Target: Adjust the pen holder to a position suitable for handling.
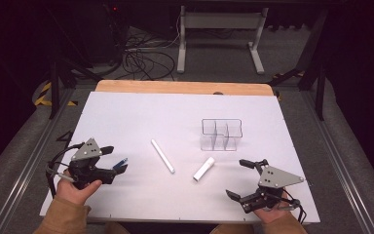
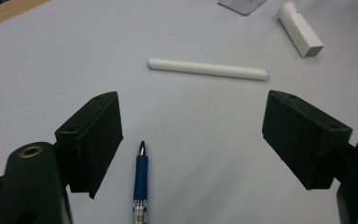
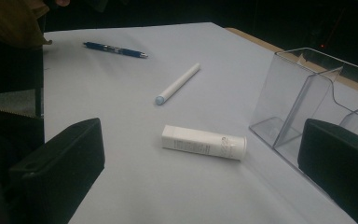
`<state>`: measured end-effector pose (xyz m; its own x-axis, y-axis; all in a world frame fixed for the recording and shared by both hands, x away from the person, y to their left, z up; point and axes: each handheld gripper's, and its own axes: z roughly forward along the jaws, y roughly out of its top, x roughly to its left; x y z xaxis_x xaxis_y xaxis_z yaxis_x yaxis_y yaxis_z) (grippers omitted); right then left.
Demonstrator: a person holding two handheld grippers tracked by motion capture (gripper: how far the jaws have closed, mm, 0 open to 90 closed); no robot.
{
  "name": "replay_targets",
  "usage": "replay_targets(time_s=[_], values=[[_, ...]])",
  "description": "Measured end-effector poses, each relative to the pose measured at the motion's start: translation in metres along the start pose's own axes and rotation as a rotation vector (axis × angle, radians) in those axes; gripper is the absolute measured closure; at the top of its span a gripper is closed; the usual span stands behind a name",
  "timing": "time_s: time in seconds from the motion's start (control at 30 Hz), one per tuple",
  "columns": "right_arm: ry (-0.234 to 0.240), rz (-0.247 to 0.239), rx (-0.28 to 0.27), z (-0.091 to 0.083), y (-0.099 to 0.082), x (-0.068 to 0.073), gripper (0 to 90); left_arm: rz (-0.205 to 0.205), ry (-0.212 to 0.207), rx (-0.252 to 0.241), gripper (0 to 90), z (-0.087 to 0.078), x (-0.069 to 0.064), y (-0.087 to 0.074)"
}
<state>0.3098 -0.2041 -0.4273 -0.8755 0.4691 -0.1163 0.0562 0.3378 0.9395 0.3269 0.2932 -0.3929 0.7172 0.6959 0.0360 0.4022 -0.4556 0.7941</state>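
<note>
On the left side of the white bench (image 1: 126, 112), the left gripper (image 1: 118, 159) stands wide open around the tip of a blue pen (image 2: 140, 183), which lies flat between the jaws, touching neither pad. To pick it up well, I would bring the gripper forward so the pads sit across the barrel rather than the tip, lower it close to the bench, then close squarely so the pen does not roll or pivot out. The right gripper (image 1: 238, 178) rests open and empty near the front right edge. A long white marker (image 1: 162, 156) and a short white tube (image 1: 204, 168) lie between the two hands. Behind the tube stands a clear organizer (image 1: 221, 133) with several compartments, all apparently empty.
</note>
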Motion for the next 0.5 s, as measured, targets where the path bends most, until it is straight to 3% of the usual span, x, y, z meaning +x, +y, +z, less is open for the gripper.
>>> replay_targets(time_s=[0.13, 0.4, 0.5], values=[[0.001, 0.002, 0.0, 0.0, 0.0, 0.0, 1.0, -0.028, 0.0, 0.026, 21.6, 0.002, 0.002, 0.0], [0.004, 0.001, 0.001, 0.001, 0.0, 0.0, 1.0, 0.031, 0.048, 0.123, 27.7, 0.009, 0.007, 0.0], [0.004, 0.001, 0.001, 0.001, 0.0, 0.0, 1.0, 0.02, 0.054, 0.16, 29.2, 0.012, 0.011, -0.001]])
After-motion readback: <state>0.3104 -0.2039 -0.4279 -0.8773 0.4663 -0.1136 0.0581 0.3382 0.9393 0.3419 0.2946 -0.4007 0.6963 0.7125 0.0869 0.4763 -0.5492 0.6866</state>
